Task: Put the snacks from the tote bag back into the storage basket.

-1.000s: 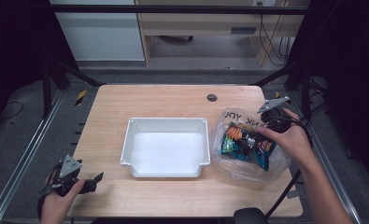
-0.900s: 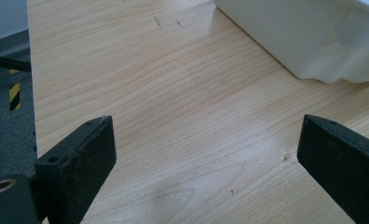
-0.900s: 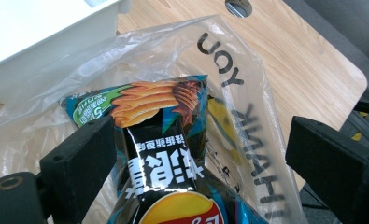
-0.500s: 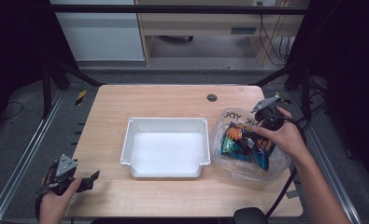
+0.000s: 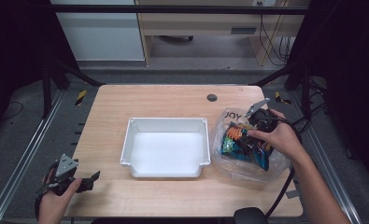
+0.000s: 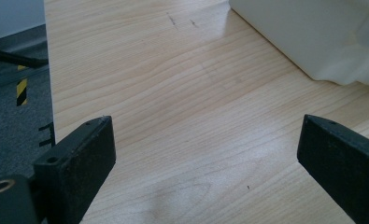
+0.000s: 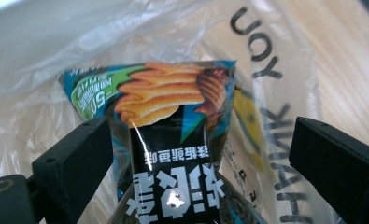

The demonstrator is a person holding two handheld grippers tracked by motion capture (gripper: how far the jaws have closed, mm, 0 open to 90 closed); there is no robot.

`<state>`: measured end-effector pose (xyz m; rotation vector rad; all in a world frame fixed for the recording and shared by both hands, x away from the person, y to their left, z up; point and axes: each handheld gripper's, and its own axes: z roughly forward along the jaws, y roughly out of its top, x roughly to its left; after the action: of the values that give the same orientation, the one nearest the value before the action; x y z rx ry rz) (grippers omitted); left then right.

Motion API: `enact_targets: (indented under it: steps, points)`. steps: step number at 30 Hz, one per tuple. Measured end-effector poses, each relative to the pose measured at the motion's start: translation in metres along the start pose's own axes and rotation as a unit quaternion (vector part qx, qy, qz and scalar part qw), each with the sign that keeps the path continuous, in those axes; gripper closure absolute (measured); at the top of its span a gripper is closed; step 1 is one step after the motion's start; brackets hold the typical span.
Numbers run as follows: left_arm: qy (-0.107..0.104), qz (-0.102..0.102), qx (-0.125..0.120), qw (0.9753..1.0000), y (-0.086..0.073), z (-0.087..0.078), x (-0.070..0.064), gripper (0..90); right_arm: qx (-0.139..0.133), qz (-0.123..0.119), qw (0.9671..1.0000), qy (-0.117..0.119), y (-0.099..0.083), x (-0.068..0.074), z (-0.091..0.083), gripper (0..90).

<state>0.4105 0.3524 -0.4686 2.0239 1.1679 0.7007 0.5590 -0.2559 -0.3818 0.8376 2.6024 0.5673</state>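
The right gripper (image 7: 201, 154) is seen with its jaws spread wide on either side of a chip packet (image 7: 173, 140), with one jaw just beside the packet's edge and the other well apart from it; whether the packet is touched cannot be told. The packet, printed in black, blue and green with a picture of ridged crisps, lies inside a clear plastic bag (image 5: 247, 163) at the right end of the wooden table (image 5: 173, 100), just beside the white tray (image 5: 166, 145). In the high view the right gripper (image 5: 247, 140) is held by a hand (image 5: 278, 137) laid over the bag, the forearm coming in from the lower right and the gripper's grey plate tilted up toward the far edge of the table.

The left gripper (image 6: 205, 154) is shown with its jaws parted wide over bare wood and nothing between them, a corner of the tray lying ahead of it. In the high view the left gripper (image 5: 91, 179) is held low at the near left corner of the table, well apart from the tray.

Compared with a second ago, the left hand (image 5: 56, 198) has been drawn back toward the table's near left edge, while the right hand has been kept over the bag with little change.
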Motion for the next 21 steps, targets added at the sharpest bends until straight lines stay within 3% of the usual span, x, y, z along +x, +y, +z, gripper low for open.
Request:
enact_targets:
  steps: [12,21]
  points:
    - [0.002,0.003,0.000,1.0000,0.000,-0.002,-0.001,4.0,0.059,-0.012,0.9979,0.026,-0.004,0.000,0.035,6.0]
    - [-0.001,0.004,0.003,1.0000,0.000,-0.001,-0.002,4.0,0.068,-0.008,0.9968,0.043,-0.012,0.001,0.047,6.2]
